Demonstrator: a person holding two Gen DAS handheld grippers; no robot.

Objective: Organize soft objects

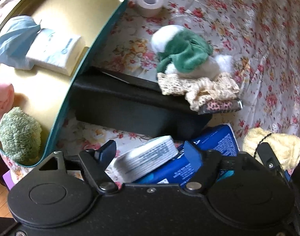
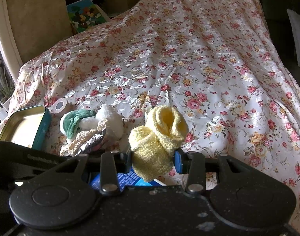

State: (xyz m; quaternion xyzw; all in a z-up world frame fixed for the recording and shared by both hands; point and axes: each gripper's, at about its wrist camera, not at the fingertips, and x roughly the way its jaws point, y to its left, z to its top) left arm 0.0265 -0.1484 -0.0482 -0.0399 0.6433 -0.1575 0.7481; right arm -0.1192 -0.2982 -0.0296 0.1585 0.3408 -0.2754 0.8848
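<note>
An open tin (image 1: 102,45) with a gold inside holds a blue cloth (image 1: 14,41), a white packet (image 1: 57,53), a pink cloth (image 1: 2,98) and a green towel roll (image 1: 18,133). My left gripper (image 1: 150,150) is open just right of the tin. A white pad stack (image 1: 148,157) lies between its fingers on a blue box (image 1: 210,143), and the pads do not press on it. My right gripper (image 2: 153,161) is shut on a yellow knit bootie (image 2: 159,135), also seen as the yellow knit bootie (image 1: 275,147) at the left wrist view's right edge.
On the floral bedspread (image 2: 208,68) lie a green-and-white plush cloth (image 1: 181,53), a cream lace piece (image 1: 199,90) over a leopard-print item (image 1: 222,106), a black case (image 1: 120,102) and a tape roll (image 1: 149,3). The tin (image 2: 39,129) stands at the bed's left edge.
</note>
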